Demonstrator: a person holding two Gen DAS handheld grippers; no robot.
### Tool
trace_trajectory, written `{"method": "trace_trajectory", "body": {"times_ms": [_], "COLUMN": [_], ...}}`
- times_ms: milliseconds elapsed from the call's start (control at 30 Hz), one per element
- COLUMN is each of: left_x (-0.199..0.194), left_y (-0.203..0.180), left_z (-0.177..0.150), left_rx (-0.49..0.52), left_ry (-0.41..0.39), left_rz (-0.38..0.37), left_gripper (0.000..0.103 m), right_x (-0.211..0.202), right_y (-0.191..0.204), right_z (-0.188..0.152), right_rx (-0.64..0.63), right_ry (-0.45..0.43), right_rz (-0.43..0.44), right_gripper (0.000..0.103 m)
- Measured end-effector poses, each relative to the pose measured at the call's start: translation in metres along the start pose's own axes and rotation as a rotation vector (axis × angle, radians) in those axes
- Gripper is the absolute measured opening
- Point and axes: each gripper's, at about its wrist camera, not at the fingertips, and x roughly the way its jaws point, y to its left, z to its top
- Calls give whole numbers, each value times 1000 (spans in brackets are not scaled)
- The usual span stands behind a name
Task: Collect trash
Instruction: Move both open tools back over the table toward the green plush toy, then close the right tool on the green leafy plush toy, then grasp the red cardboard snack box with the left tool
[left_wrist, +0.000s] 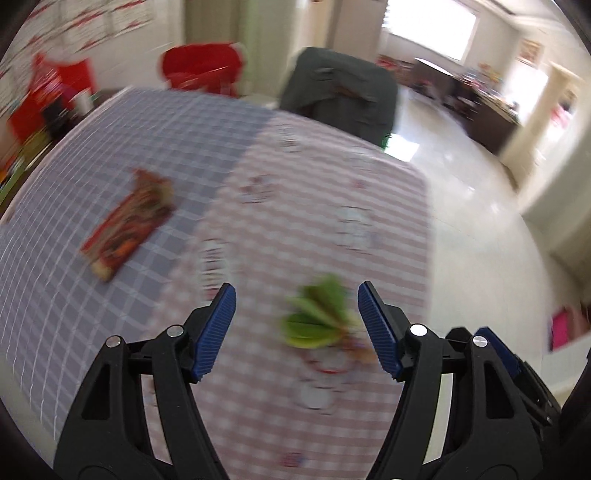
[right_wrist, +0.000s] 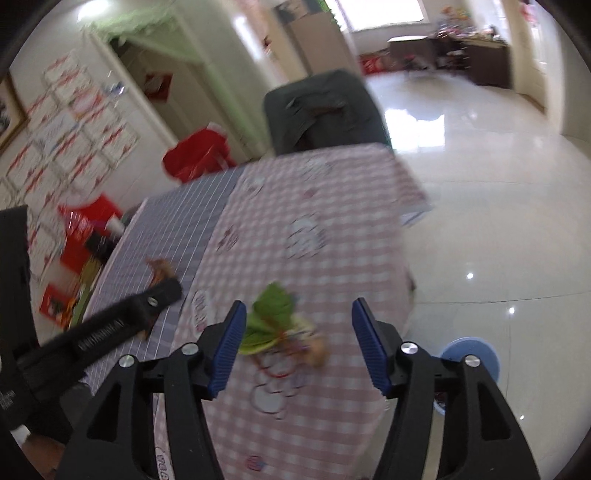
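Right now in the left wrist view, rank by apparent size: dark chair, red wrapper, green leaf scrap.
1. Dark chair, largest, though it stands farthest away.
2. Red wrapper.
3. Green leaf scrap, smallest; the gap to the wrapper is modest, blur smears both outlines, and the scrap sits nearer the camera.

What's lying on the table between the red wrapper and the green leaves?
Only bare checked tablecloth between the red wrapper and the green leaves, per the left wrist view.
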Motion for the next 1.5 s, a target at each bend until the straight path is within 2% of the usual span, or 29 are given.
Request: {"method": "trace_trajectory", "body": {"times_ms": [167,333,567,667,700,733,833,1033,1133,1433,1500], "left_x": [12,29,49,59,63,65,73,81,85,99,100], "left_y": [54,102,170,192,199,203,210,225,236,238,237], "left_z": [1,2,1,-1,-2,-3,-5,-7,-8,-9,-8], "left_rx": [-75,-133,-263,-313,-331,-338,-343,-386,-426,-436,-437], "left_ry": [21,38,62,78,84,88,93,60,41,21,12], "left_rz": [50,94,150,152,147,143,140,156,131,84,80], "left_gripper": [68,68,68,68,68,68,68,68,68,68,62], "right_x": [44,89,134,145,148,151,157,158,165,181,182], "right_y": [34,50,47,54,59,66,86,140,160,180,179], "right_z": [-11,-17,-25,-28,-29,-29,-29,-24,-27,-41,-40], "right_rx": [-52,-112,-150,-173,-189,-212,-252,-350,-387,-399,-395], "right_ry": [81,141,188,190,188,186,186,148,153,182,183], "right_rz": [-2,-89,-189,-178,-169,-171,-139,5,61,108,113], "right_gripper": [61,63,64,63,57,42,15,13,13,13,13]}}
